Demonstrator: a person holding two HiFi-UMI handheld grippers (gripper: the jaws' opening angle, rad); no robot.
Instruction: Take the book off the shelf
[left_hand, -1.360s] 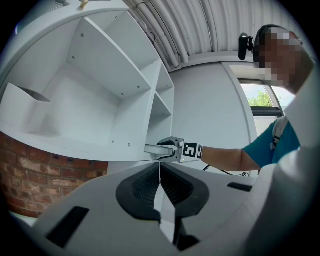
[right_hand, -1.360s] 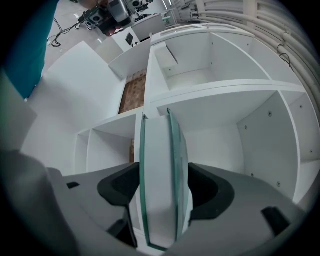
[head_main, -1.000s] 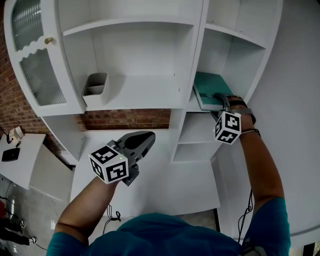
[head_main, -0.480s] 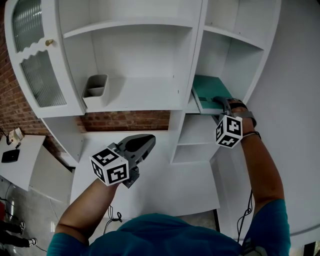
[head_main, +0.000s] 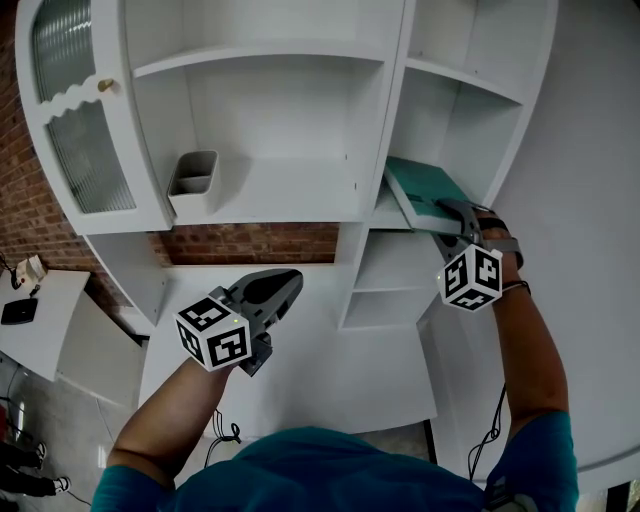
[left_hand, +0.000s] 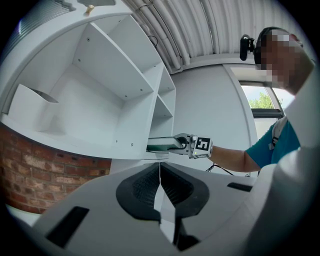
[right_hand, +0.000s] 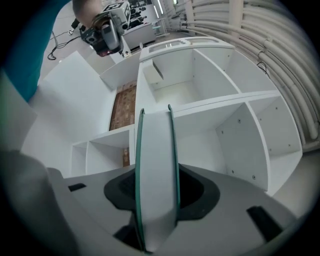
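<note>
The right arm (head_main: 525, 330) is raised, the right tool (head_main: 449, 213) being closed on the book (head_main: 420, 183); the left tool (head_main: 278, 288) is held low, jaws together. A bin (head_main: 192, 180) is kept on the shelf (head_main: 295, 197).

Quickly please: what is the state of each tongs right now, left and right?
Left tongs: closed, holding nothing.
Right tongs: closing on the teal book, which sits between them.

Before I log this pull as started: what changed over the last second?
The right gripper drew back from the shelf, jaws closing on the teal book between them; the book juts further over the edge. The left gripper, shut, and the grey bin stayed put.
</note>
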